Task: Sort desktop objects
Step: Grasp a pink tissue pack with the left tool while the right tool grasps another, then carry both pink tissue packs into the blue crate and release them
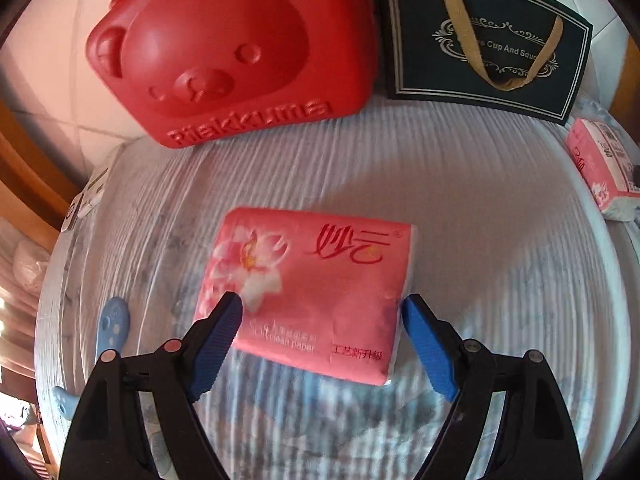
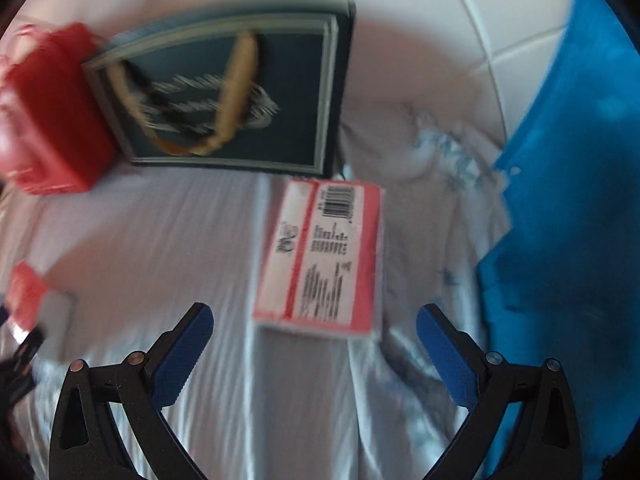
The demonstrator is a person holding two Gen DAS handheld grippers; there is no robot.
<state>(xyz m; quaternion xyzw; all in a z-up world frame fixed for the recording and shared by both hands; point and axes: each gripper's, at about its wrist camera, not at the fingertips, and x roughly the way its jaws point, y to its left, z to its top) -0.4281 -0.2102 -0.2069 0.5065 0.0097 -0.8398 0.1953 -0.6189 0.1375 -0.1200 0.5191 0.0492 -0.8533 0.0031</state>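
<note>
A pink tissue pack [image 1: 312, 296] with a flower print lies flat on the ribbed pale cloth [image 1: 500, 248]. My left gripper [image 1: 322, 314] is open and points down at it, with the blue pads on either side of the pack's near half. I cannot tell whether they touch it. A second pink tissue pack [image 2: 324, 256] lies barcode side up, also seen at the far right of the left wrist view as a tissue pack [image 1: 600, 168]. My right gripper [image 2: 315, 314] is open just short of this pack's near edge, nothing between its fingers. The right wrist view is blurred.
At the back stand a red bear-faced box [image 1: 224, 52] and a dark gift bag [image 1: 480, 40] with a gold handle, against a white wall. A light blue plastic piece [image 1: 114, 324] lies at the cloth's left edge. Blue fabric [image 2: 560, 240] fills the right side.
</note>
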